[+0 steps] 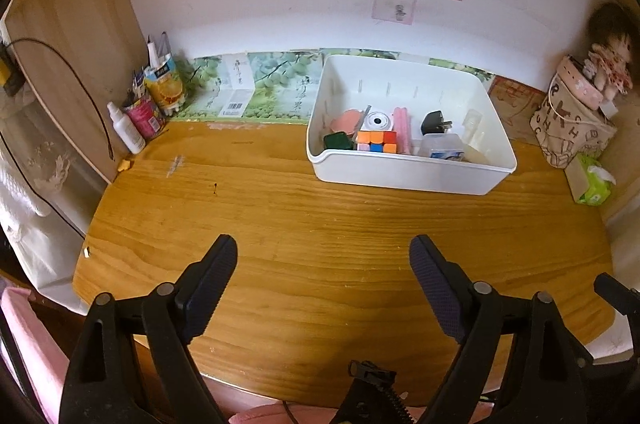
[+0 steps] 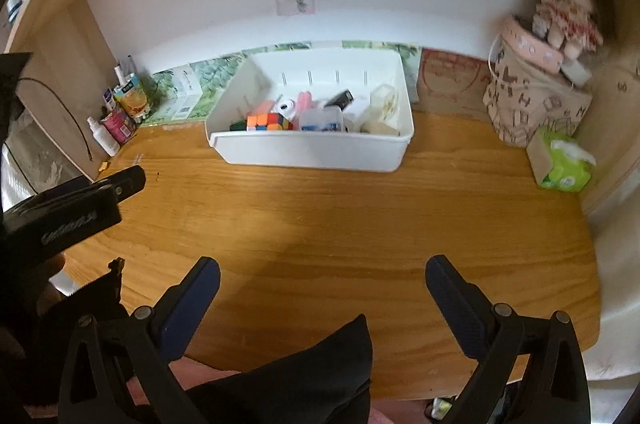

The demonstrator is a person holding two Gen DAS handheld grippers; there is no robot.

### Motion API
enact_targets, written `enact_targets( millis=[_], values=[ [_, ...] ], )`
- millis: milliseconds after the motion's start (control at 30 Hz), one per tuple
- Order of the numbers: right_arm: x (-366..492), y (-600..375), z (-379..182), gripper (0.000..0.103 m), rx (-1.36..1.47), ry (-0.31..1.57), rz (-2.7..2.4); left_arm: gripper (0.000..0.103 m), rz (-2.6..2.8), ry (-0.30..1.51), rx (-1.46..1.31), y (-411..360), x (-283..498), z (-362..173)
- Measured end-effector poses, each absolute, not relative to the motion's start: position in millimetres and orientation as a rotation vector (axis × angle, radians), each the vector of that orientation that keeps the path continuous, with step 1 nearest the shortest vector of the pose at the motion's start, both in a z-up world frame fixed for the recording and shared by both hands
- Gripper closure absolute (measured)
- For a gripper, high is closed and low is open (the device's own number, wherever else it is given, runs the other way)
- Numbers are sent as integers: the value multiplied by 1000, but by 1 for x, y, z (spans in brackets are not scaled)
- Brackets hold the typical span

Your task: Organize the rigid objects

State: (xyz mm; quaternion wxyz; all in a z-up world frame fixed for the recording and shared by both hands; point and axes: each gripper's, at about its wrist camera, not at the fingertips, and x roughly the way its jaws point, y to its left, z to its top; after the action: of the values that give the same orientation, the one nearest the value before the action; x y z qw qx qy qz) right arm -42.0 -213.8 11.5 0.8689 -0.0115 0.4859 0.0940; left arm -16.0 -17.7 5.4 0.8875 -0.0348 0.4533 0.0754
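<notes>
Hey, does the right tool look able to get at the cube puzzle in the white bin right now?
Probably yes. The right tool is open and empty, bare table lies ahead, and the cube puzzle sits uncovered near the white bin's front wall.

desk (image 1: pixel 280 224) front bare, bin (image 1: pixel 400 176) blocks rear ctr

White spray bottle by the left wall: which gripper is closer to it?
Left. The left gripper reaches forward toward the white spray bottle; the right gripper sits back over the desk centre.
</notes>
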Motion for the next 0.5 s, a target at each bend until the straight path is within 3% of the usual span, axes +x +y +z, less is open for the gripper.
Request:
enact_targets(
  millis=[500],
  values=[
    [-28, -221, 1, 0, -12, 1077, 184, 9, 135, 953, -34, -27, -9, 3]
  ],
)
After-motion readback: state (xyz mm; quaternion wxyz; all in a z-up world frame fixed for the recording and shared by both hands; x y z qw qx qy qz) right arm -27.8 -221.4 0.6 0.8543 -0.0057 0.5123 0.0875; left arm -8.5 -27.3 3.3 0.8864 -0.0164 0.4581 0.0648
